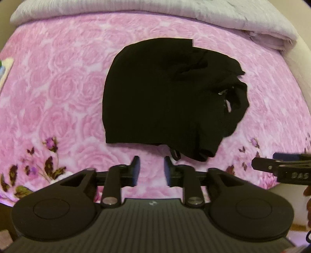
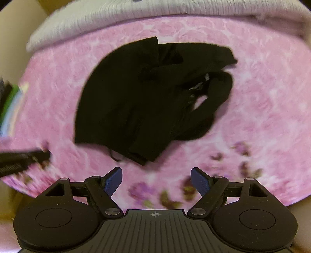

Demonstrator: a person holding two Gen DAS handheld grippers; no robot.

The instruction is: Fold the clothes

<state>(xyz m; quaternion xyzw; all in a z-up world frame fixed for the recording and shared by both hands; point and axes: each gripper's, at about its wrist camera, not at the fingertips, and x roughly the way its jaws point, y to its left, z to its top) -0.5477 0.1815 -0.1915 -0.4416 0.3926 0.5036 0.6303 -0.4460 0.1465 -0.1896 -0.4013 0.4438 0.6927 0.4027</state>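
Left gripper [image 1: 151,169]: jaws parted, nothing between them
Right gripper [image 2: 156,182]: jaws spread wide, empty
Black garment [image 1: 165,97]: bunched on the pink rose blanket [image 1: 58,87], just ahead of both claws, untouched
Grey bedding [image 1: 116,7]: folded, beyond the garment

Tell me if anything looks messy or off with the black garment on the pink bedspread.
The black garment lies only partly folded: its left side is smooth, but its right side is bunched and rumpled, with a gap showing the pink bedspread through it. Nothing looks torn or spilled.
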